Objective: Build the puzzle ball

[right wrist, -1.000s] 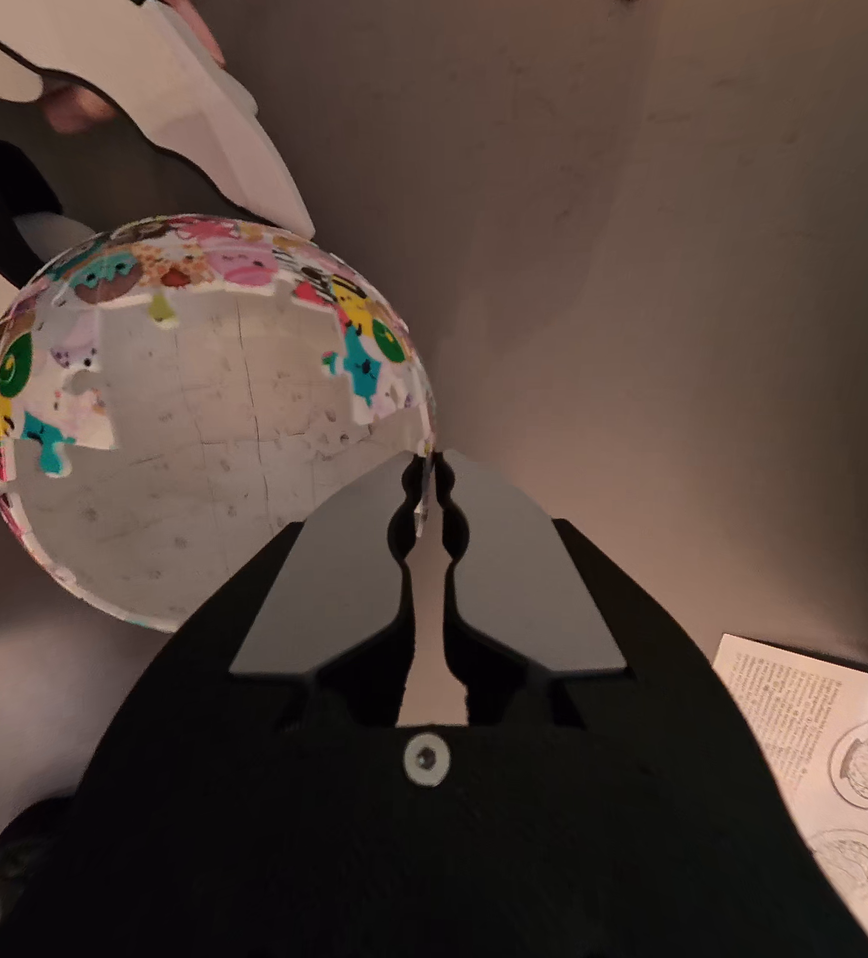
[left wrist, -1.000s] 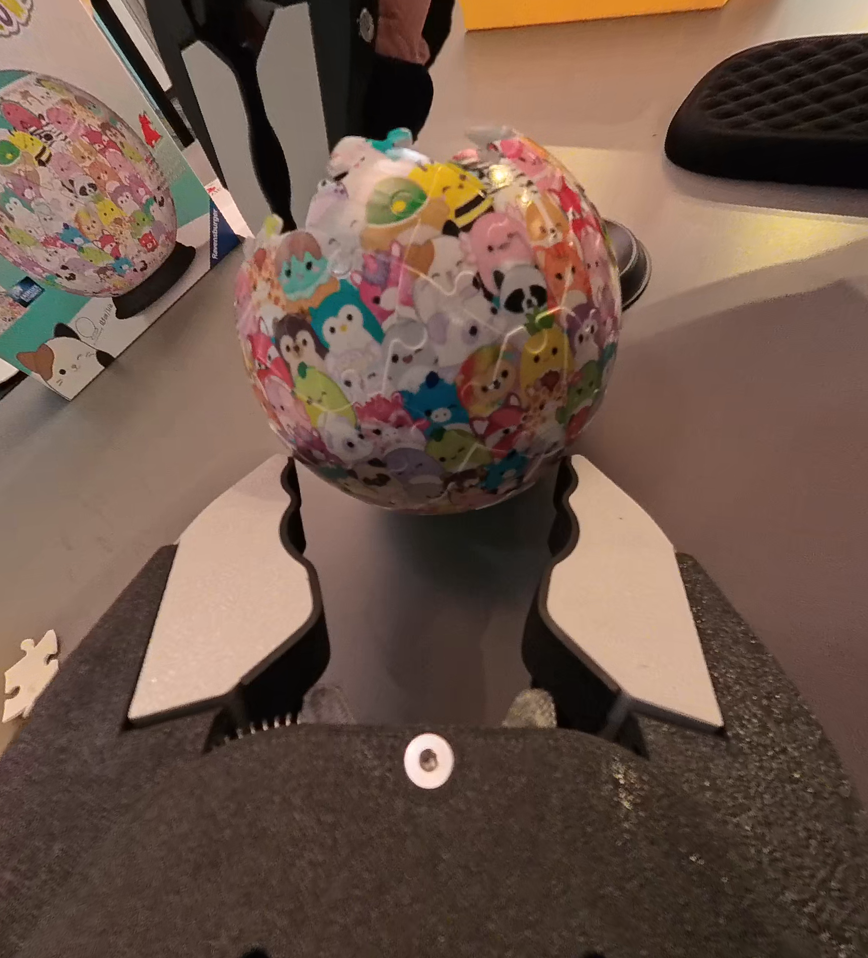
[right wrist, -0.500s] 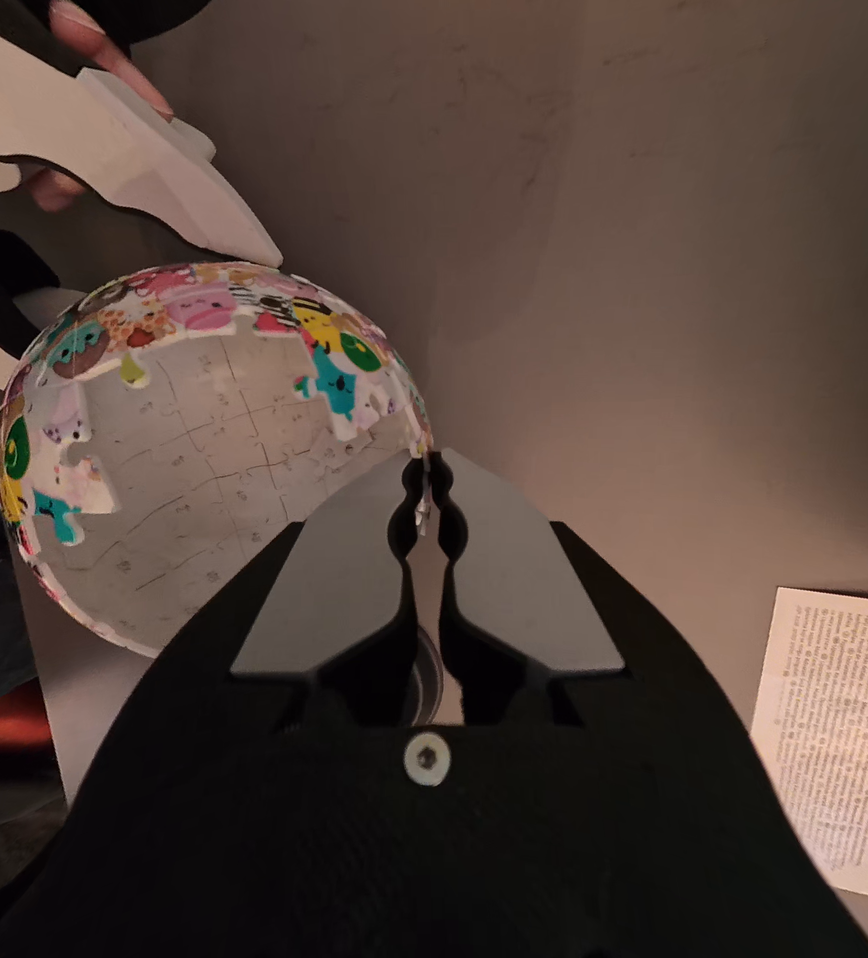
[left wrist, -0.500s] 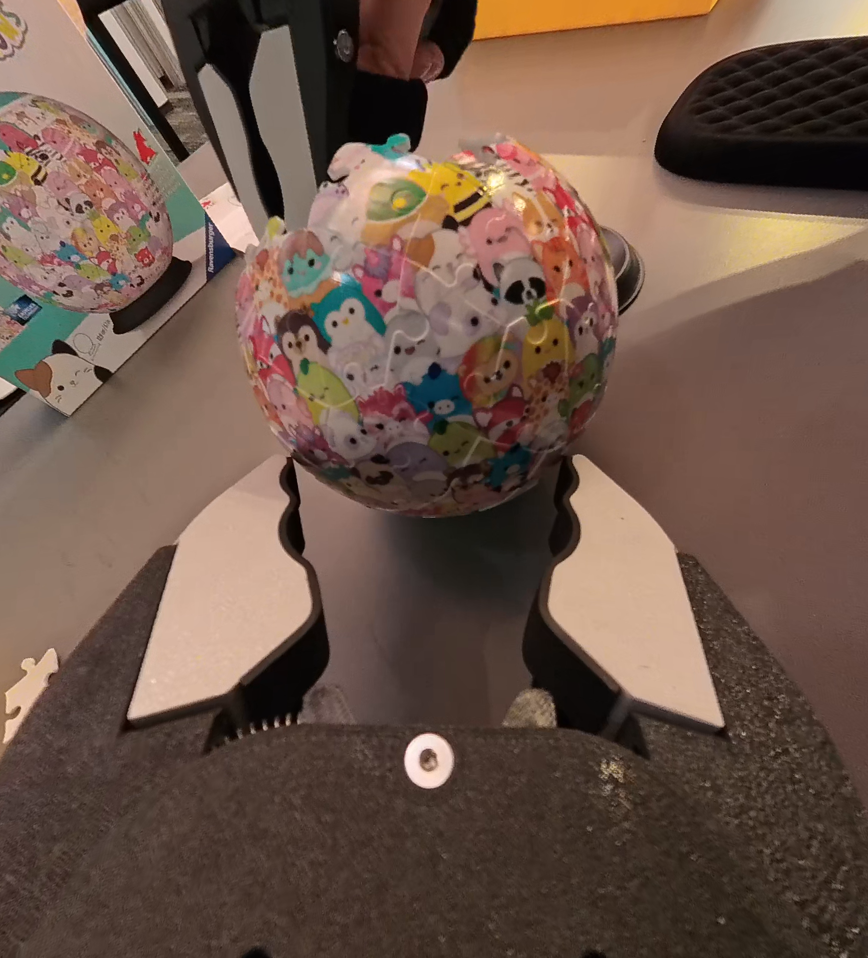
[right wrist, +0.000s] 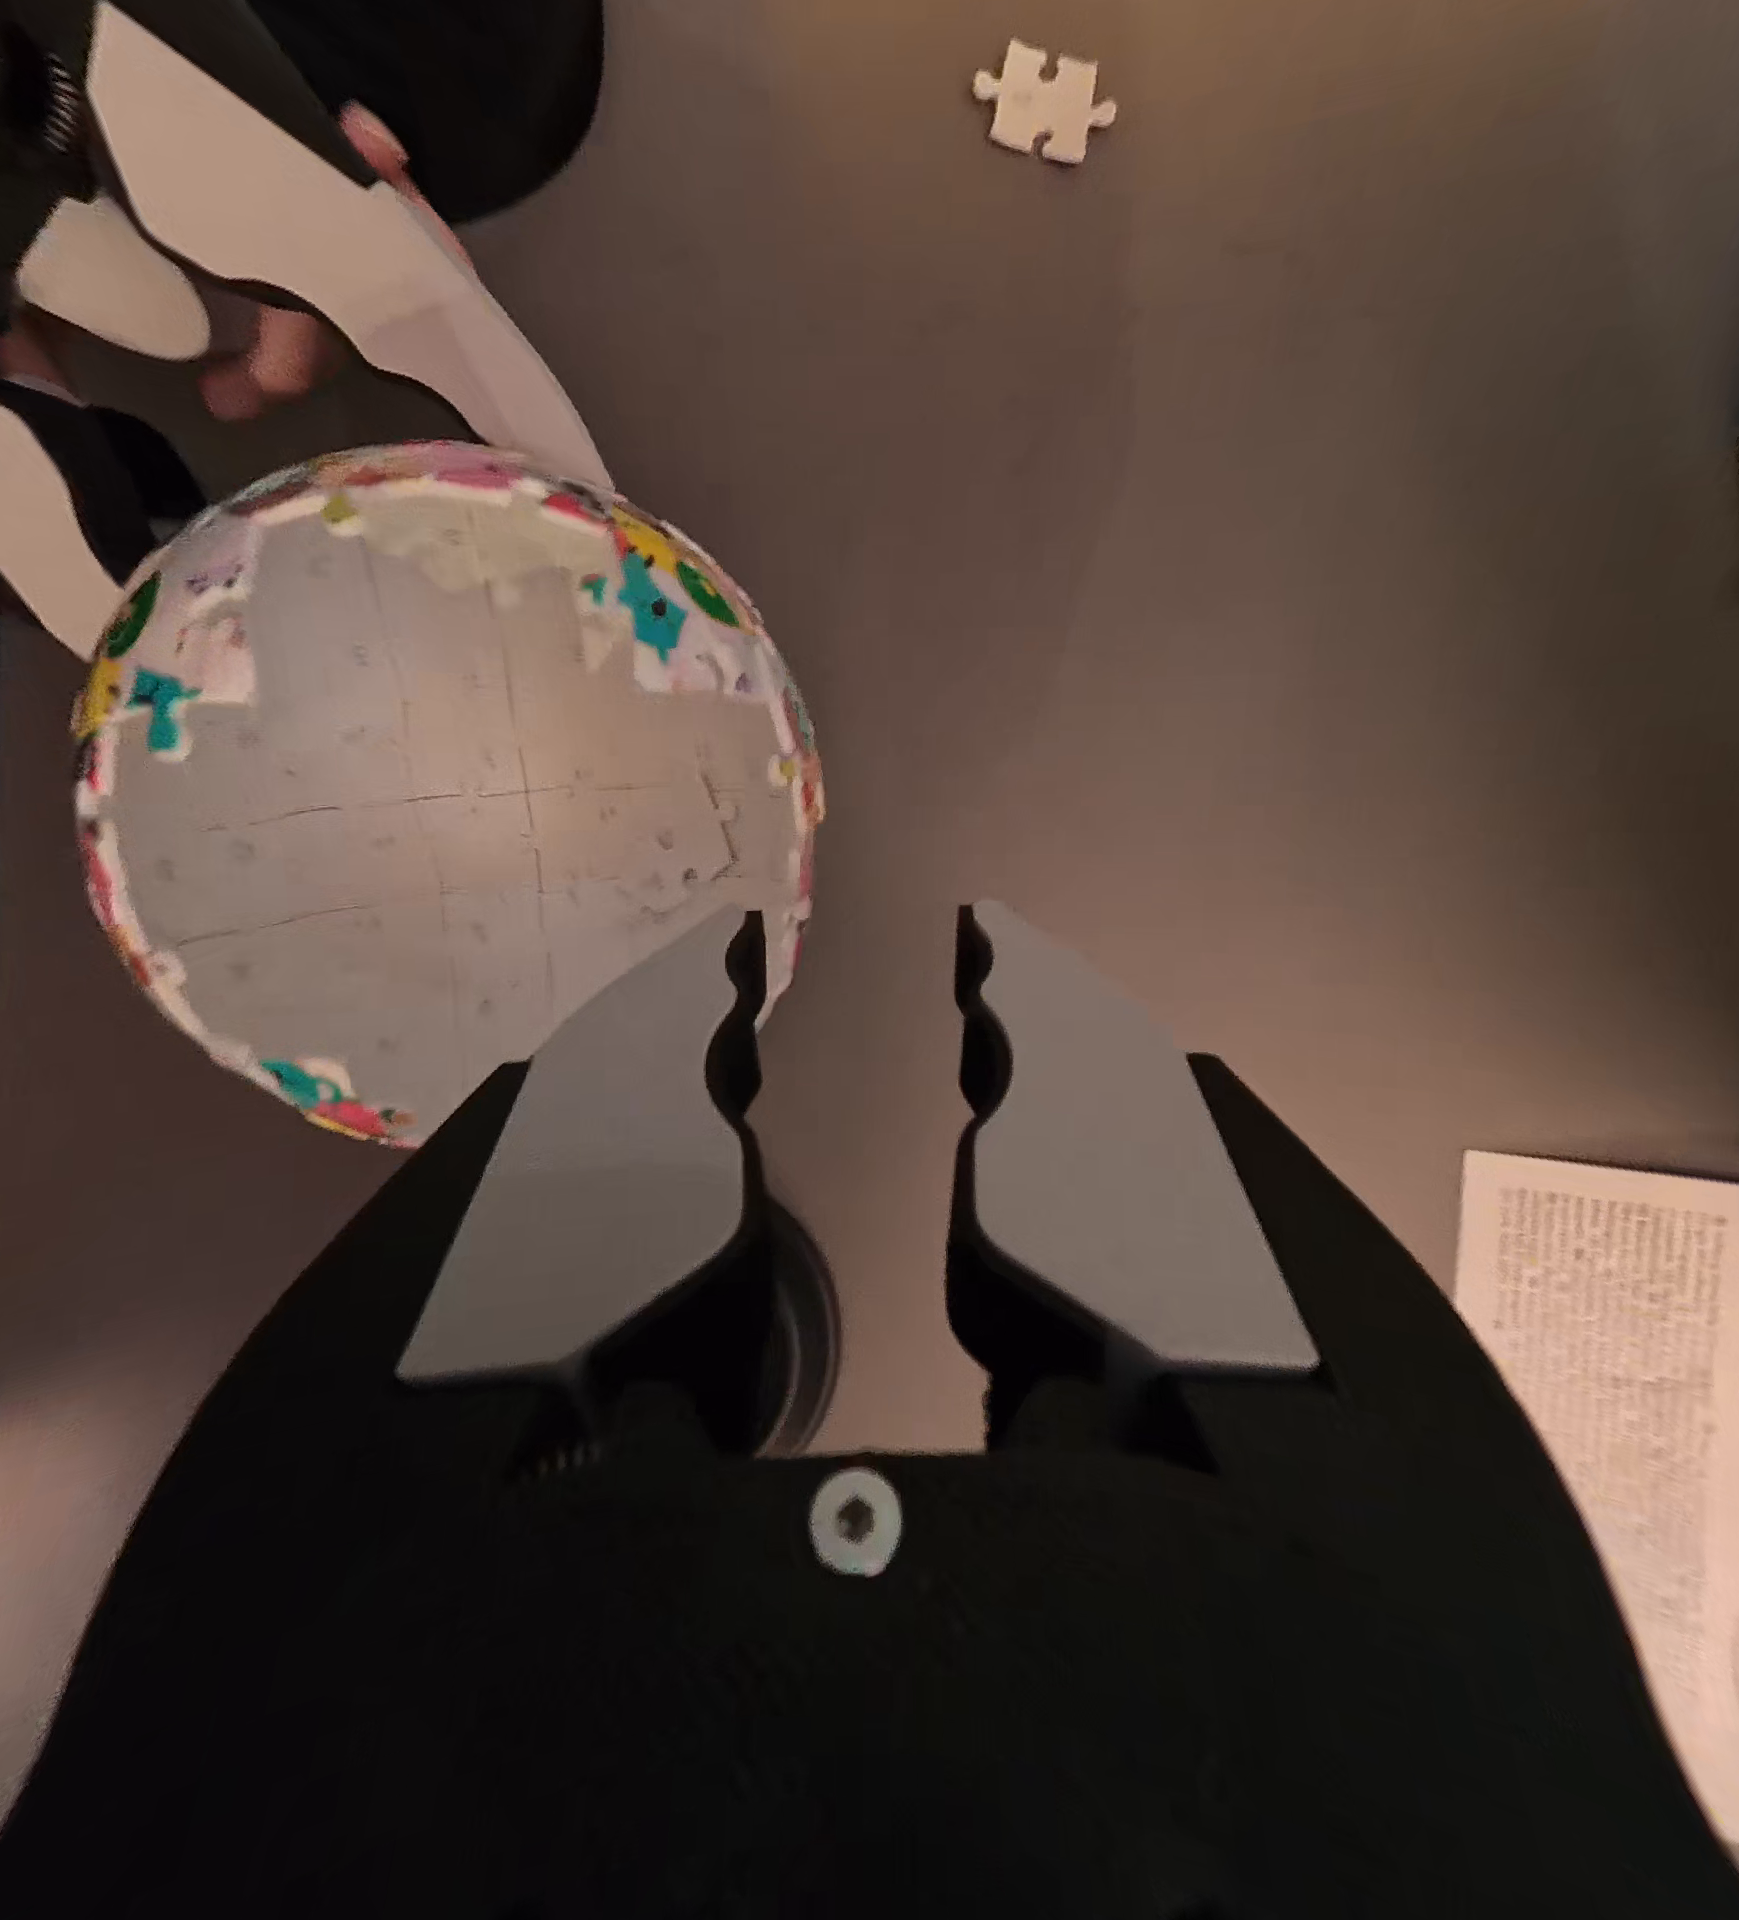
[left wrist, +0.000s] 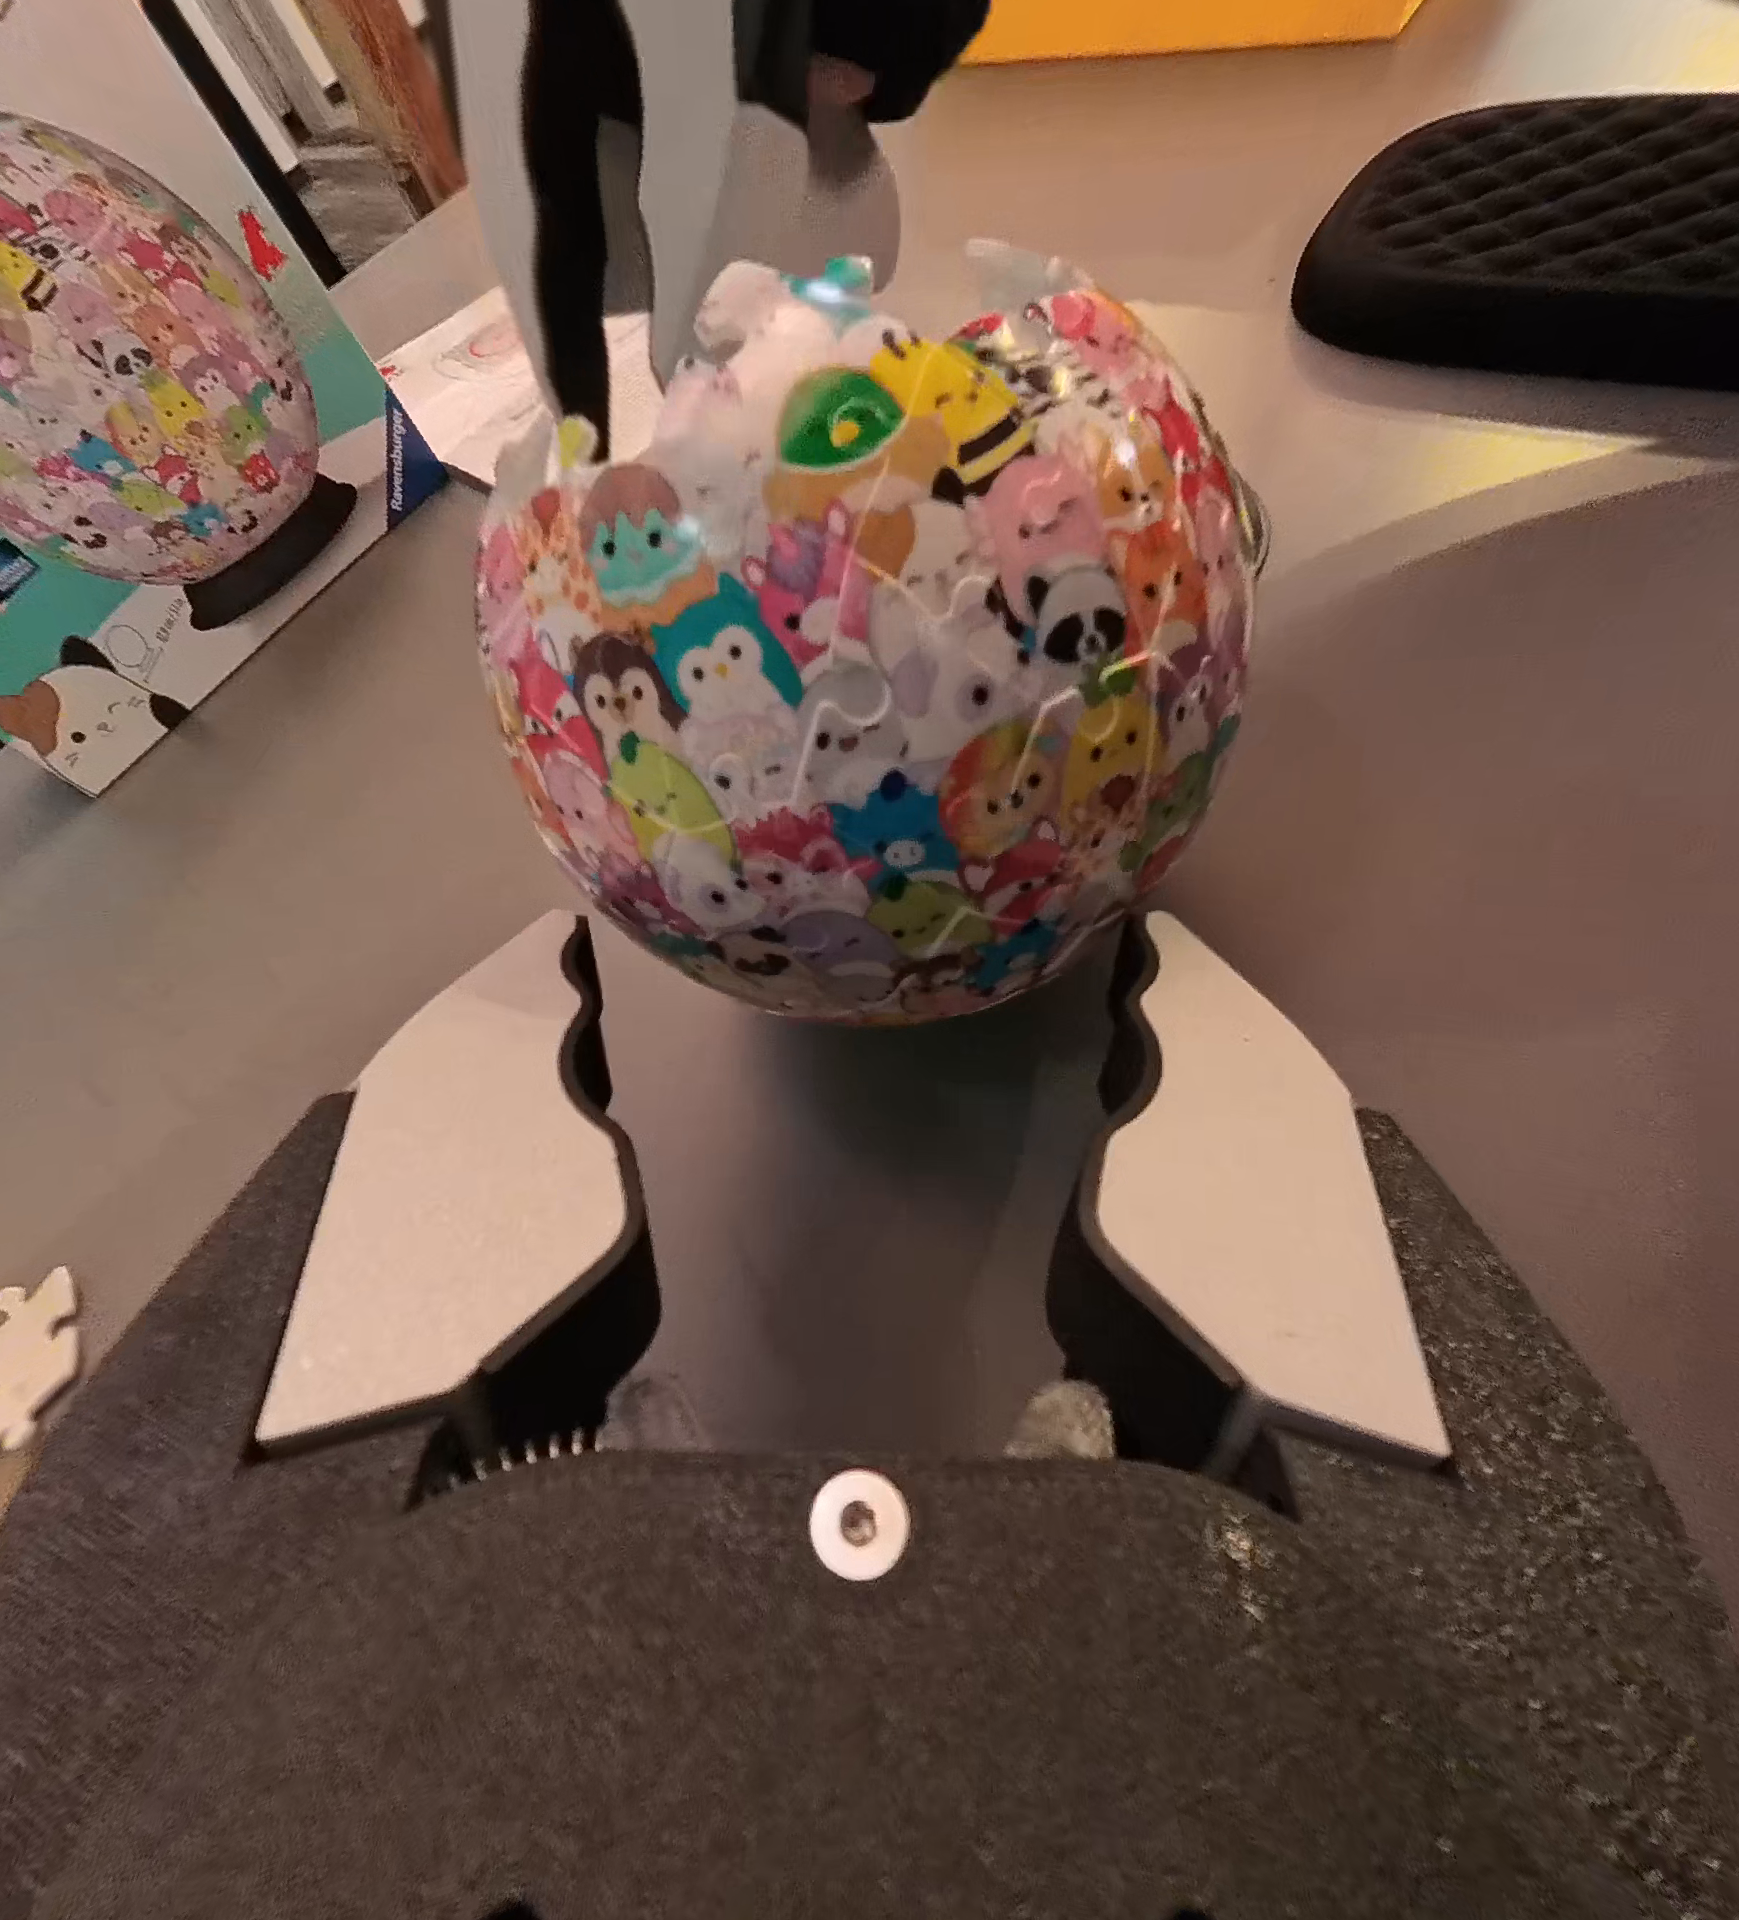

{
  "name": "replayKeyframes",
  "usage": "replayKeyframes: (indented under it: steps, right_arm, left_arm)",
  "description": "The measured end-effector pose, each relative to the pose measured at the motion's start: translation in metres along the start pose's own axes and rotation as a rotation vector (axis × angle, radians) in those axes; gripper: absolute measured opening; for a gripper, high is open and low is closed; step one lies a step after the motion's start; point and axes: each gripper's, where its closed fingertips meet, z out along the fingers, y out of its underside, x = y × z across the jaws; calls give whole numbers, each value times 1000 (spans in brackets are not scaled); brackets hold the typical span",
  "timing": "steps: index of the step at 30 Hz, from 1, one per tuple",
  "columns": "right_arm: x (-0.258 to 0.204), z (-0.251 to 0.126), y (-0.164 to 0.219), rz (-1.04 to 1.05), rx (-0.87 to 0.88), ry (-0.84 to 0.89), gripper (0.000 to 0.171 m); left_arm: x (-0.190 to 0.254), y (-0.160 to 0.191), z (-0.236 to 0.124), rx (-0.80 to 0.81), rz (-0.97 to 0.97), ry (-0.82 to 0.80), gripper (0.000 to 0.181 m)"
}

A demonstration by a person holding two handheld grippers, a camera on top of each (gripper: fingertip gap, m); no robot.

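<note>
The puzzle ball (left wrist: 865, 665) is a colourful sphere covered in cartoon animals, with a ragged open top. In the right wrist view its white inside (right wrist: 449, 790) shows through the opening. My left gripper (left wrist: 854, 935) is open, with its fingertips on either side of the ball's near lower part. Whether they touch it I cannot tell. Its pale fingers (right wrist: 345, 291) show beyond the ball in the right wrist view. My right gripper (right wrist: 862, 914) is open and empty just beside the ball's rim. It also shows above the ball in the left wrist view (left wrist: 636, 208).
A loose white puzzle piece (left wrist: 18, 1361) lies on the grey table, also in the right wrist view (right wrist: 1041, 99). The puzzle box (left wrist: 117, 436) stands at the left. A black quilted mat (left wrist: 1571, 260) lies at the back right. A leaflet (right wrist: 1654, 1455) and a black stand (right wrist: 803, 1340) are near my right gripper. To the loose white puzzle piece (left wrist: 18, 1361): left tips about 20 cm, right tips about 25 cm. The right camera catches it too, in the right wrist view (right wrist: 1053, 105).
My right gripper was shut on the ball's rim; it has opened, let go and drawn back a little. My left gripper stays open at the ball.
</note>
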Motion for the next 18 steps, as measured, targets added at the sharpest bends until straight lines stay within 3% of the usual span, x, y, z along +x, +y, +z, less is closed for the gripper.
replayKeyframes:
  steps: [7,18]
  right_arm:
    - [-9,4,0,49,89,-13,27]
    - [-26,15,-7,21,99,-69,29]
  left_arm:
    - [1,1,-9,15,-25,19,97]
    - [6,0,-19,19,-40,54,103]
